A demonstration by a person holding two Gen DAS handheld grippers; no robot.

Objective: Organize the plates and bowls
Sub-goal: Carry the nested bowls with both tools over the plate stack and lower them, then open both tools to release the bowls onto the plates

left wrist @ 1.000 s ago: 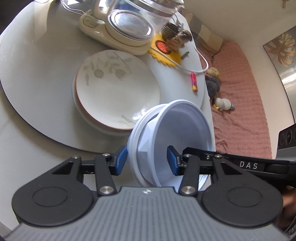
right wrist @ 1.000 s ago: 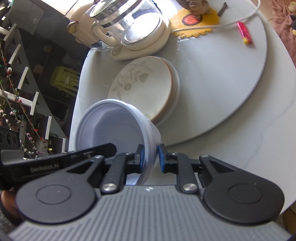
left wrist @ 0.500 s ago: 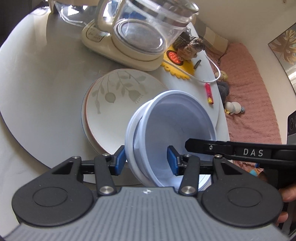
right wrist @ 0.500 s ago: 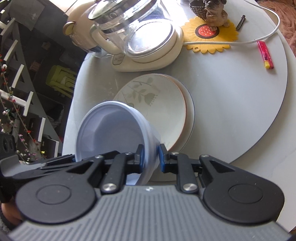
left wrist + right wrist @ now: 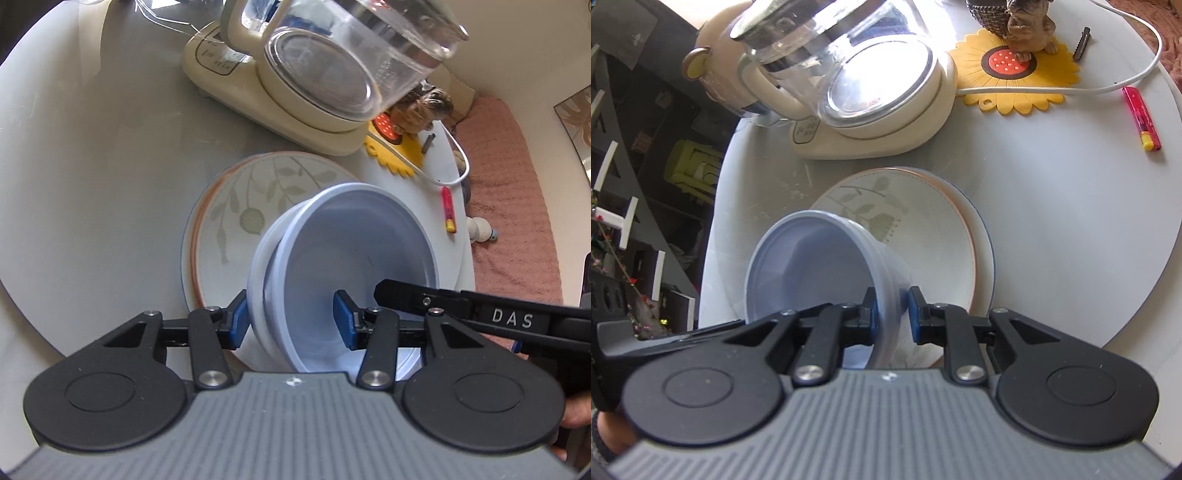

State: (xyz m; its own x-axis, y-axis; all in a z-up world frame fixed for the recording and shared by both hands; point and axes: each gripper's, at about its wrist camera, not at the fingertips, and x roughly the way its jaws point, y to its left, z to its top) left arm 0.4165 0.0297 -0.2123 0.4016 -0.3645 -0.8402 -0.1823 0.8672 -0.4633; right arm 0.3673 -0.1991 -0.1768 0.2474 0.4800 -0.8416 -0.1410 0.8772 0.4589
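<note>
**2 grippers hold the bowls over the plates**

The left gripper (image 5: 290, 325) is clamped on the near left wall of the bowls (image 5: 354, 258): 1 blue pad sits outside the wall, the other inside. From the left wrist view the bowls look like 2 pale blue ones nested, with a second rim showing on the left side. The right gripper (image 5: 891, 314) pinches the opposite wall, its jaws nearly together with only the thin wall between the pads. In the left view its black finger, lettered DAS, reaches into the bowls from the right.

The bowls are tilted, mouth toward the left gripper's side, and hang over the near part of the plates (image 5: 942, 236). Whether the base touches the top plate cannot be told. The plates are a stack: a white one with a leaf pattern and orange rim on top, a wider pale one beneath.

The stack lies on a round grey table (image 5: 1071, 221). Just beyond it stands a glass kettle (image 5: 849, 62) on a cream base. To the right of that is a sunflower mat (image 5: 1015, 85) with a small figurine (image 5: 1027, 22) on it, a white cable (image 5: 1108, 86) across the mat, a clip (image 5: 1081, 42) and a red lighter (image 5: 1141, 118).

A pink blanket (image 5: 509, 206) lies beyond the table edge.
</note>
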